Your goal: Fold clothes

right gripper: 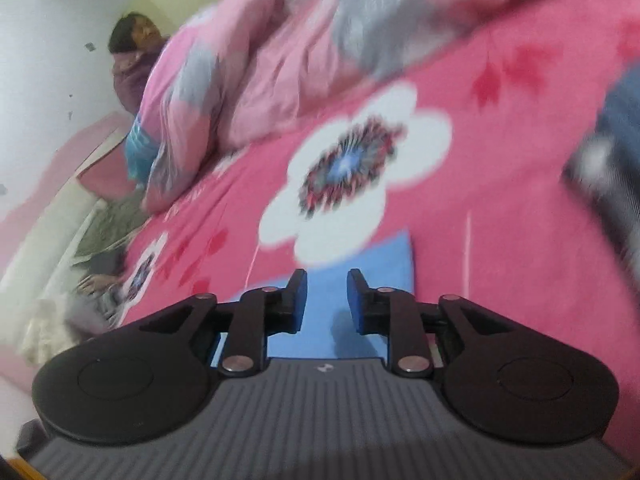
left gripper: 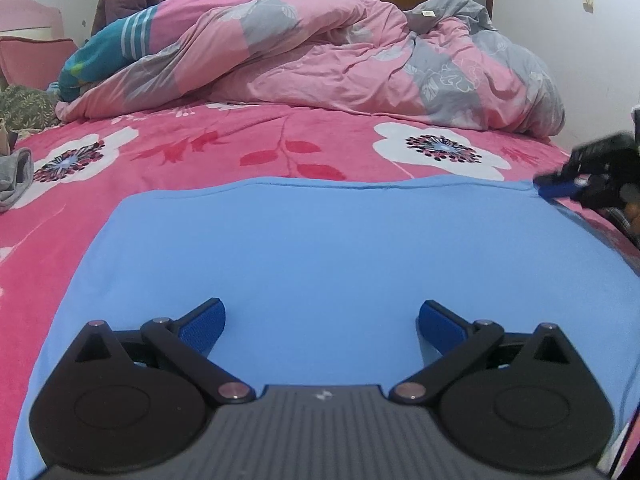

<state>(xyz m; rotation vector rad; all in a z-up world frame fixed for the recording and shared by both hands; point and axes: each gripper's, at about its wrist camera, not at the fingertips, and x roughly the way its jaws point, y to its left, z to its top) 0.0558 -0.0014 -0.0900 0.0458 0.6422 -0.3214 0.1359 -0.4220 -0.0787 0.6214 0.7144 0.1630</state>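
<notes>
Two grippers over blue garment (left gripper: 320,248), flat on bed (left gripper: 224,148), lower frame. Left gripper (left gripper: 320,320) wide open, empty. Right gripper (right gripper: 327,300) narrowly parted above far right corner, nothing pinched. Risk: closing misses hem; fold drags crooked.

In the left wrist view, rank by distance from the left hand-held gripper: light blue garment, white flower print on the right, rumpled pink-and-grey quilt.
1. Light blue garment, directly beneath.
2. White flower print, ahead right.
3. Rumpled pink-and-grey quilt, farthest back.
</notes>
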